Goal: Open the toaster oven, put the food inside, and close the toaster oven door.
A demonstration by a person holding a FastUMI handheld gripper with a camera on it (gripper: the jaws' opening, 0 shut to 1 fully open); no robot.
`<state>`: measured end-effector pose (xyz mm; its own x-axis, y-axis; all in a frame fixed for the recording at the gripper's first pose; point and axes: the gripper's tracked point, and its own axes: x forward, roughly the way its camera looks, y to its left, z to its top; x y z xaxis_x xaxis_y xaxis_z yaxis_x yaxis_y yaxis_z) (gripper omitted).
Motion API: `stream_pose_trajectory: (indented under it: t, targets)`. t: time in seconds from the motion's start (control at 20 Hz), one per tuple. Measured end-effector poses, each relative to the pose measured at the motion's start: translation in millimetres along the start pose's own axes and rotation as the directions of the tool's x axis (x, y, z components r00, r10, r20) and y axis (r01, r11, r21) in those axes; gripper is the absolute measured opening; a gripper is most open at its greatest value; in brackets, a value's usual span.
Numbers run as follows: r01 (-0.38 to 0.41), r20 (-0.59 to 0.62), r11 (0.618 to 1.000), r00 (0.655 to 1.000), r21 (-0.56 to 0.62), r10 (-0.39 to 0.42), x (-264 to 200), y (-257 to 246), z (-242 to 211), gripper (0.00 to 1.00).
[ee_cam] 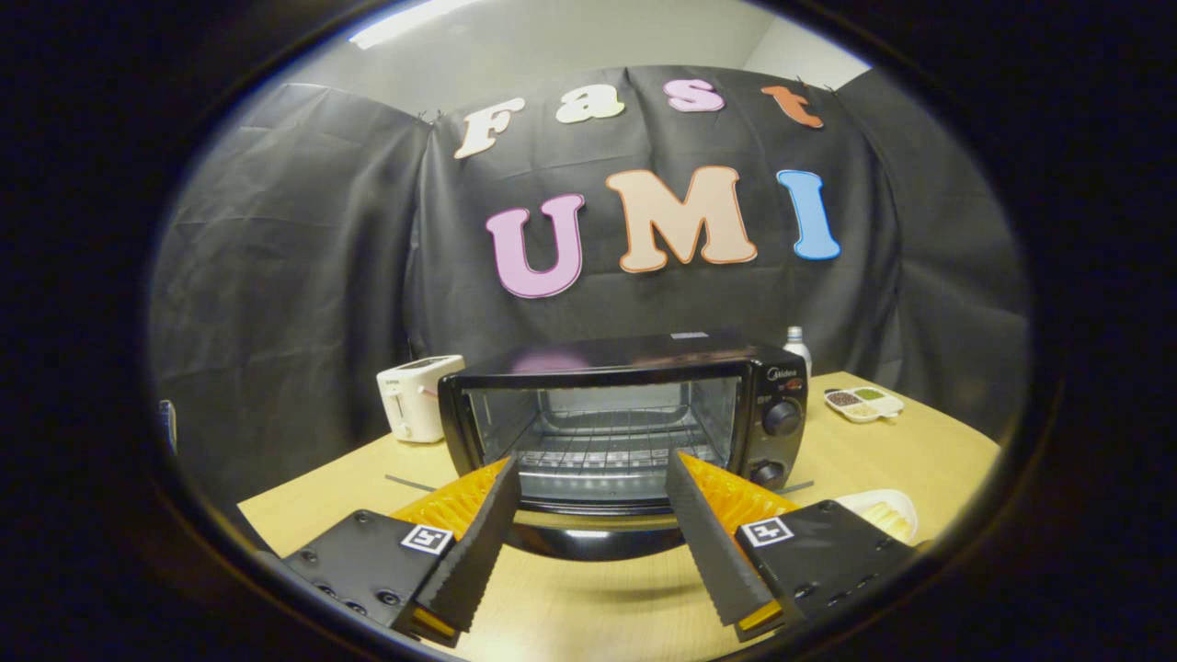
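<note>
Tool (588, 515) spread apart, gripping nothing, just before the toaster oven (625, 428), its door (598, 533) lowered.

Ceiling strip light (405, 23) overhead, even brightness; edges bent, perhaps slightly soft.

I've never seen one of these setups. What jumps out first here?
A black toaster oven sits mid-table just beyond the open gripper, its door already dropped open and its wire rack bare. A white toaster stands to its left, and a plate of food waits by the right finger.
</note>
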<state>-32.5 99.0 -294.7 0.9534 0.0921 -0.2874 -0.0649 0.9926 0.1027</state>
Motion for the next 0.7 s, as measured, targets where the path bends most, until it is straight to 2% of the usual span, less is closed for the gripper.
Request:
stream_pose_trajectory:
  t: [0.7]
  targets:
    - [-0.029,-0.094,1.000,0.995,0.007,0.029,-14.5,-1.0,-29.9,0.97]
